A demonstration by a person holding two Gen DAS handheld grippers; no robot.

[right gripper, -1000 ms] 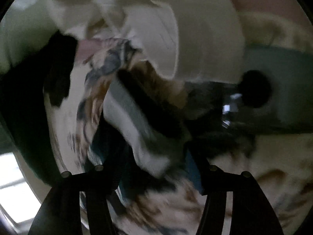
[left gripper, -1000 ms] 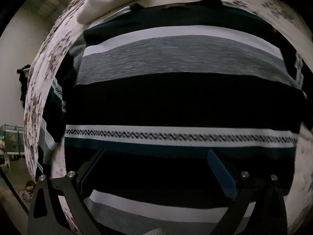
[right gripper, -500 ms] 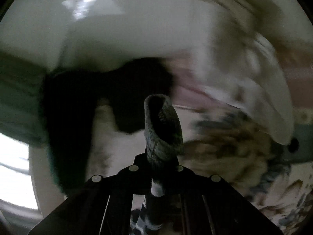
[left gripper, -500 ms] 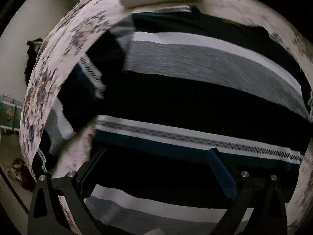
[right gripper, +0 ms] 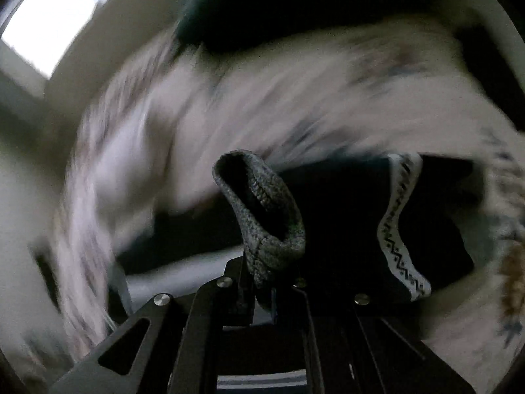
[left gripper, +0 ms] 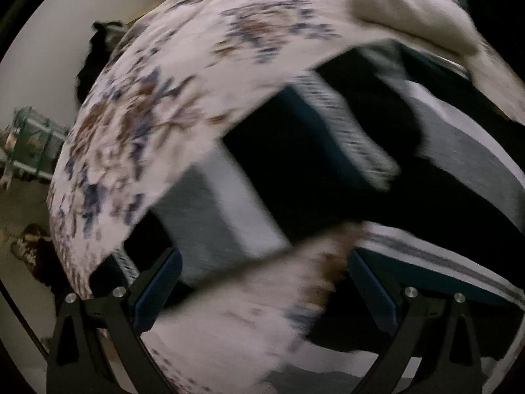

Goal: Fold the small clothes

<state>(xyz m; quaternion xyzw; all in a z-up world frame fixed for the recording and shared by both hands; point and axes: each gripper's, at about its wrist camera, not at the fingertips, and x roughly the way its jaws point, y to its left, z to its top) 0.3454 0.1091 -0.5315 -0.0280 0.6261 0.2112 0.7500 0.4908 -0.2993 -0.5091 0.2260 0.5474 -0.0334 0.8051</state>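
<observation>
Left gripper (left gripper: 259, 290), fingers spread wide and empty, is hanging over a striped sweater (left gripper: 328, 170) that is lying on a floral bedsheet (left gripper: 170, 92), its sleeve (left gripper: 210, 207) angling toward the lower left. Right gripper (right gripper: 262, 295) is clenching the sweater's grey ribbed cuff (right gripper: 262, 216), which is poking up between the 2 closed fingers. Both views are blurred.

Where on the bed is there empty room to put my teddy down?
Bare floral bedsheet lies between the striped sweater's left sleeve and the bed's edge. A smaller patch sits below that sleeve. The right side is crowded by the sweater and a cream cloth.
</observation>
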